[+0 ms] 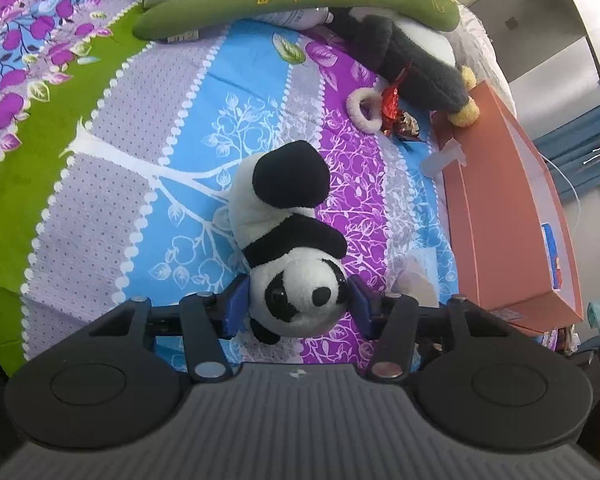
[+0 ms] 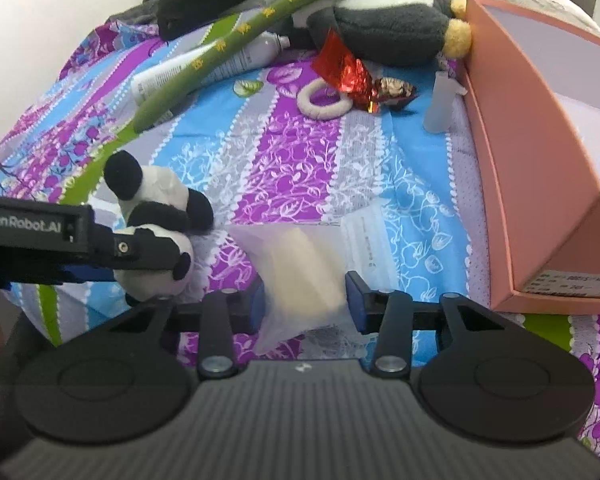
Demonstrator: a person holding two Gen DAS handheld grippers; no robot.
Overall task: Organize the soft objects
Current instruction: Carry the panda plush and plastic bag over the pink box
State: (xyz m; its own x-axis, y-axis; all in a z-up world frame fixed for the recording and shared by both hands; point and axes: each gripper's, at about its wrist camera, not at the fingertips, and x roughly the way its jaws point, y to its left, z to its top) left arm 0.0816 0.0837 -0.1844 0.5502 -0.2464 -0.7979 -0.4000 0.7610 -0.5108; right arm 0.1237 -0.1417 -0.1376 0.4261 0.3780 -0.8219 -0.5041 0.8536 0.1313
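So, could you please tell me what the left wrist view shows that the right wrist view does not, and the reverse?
Only the left wrist view shows the panda plush's face, with the left gripper closed on its head. Only the right wrist view shows the translucent packet between the right gripper's fingers, and the left gripper from the side. Both show the panda plush, the long green plush, the white hair tie, the red wrapper and the orange box on the patterned bedsheet.

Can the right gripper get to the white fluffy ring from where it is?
Probably yes: the bedsheet between the right gripper and the fluffy ring lies bare, though its jaws already have a translucent bag between them.
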